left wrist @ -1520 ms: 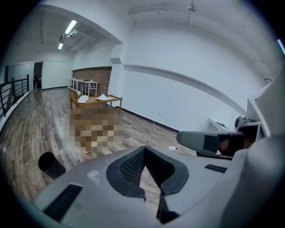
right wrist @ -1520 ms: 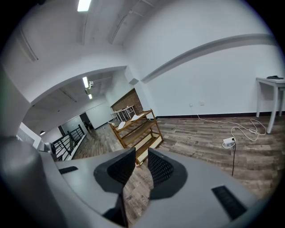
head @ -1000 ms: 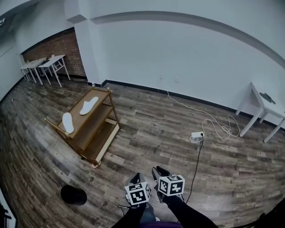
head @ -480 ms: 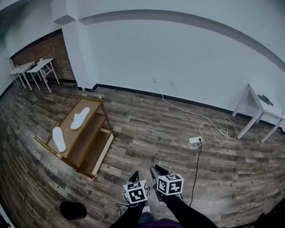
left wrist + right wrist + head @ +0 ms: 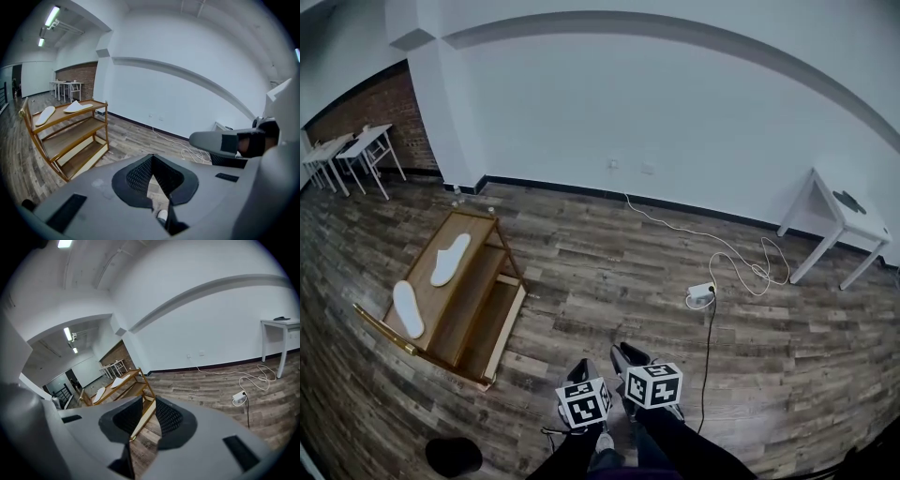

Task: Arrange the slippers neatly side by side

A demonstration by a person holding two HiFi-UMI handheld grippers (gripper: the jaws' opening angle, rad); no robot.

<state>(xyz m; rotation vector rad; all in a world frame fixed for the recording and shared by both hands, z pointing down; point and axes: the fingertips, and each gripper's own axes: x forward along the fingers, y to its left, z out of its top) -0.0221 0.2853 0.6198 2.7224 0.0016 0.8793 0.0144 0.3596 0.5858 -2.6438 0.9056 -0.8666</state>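
Two white slippers lie apart on the top of a tilted wooden shelf rack (image 5: 473, 323): one slipper (image 5: 450, 260) farther back, the other slipper (image 5: 407, 308) nearer the front end. The left gripper view shows the same pair, far slipper (image 5: 78, 107) and near slipper (image 5: 45, 115). Both grippers hang low over the floor, well to the right of the rack. My left gripper (image 5: 580, 371) has its tips together, with nothing held. My right gripper (image 5: 630, 358) stands slightly open and empty, and the rack shows through its gap (image 5: 149, 401).
A white power strip (image 5: 701, 291) with a long white cable lies on the plank floor to the right. A white table (image 5: 839, 211) stands at the right wall, more white tables (image 5: 347, 150) far left. A black round object (image 5: 454, 456) sits near the bottom left.
The head view has swung right, so the rack and slippers sit farther left and lower in the picture. The slippers keep their places on the rack. Both grippers stay as they were.
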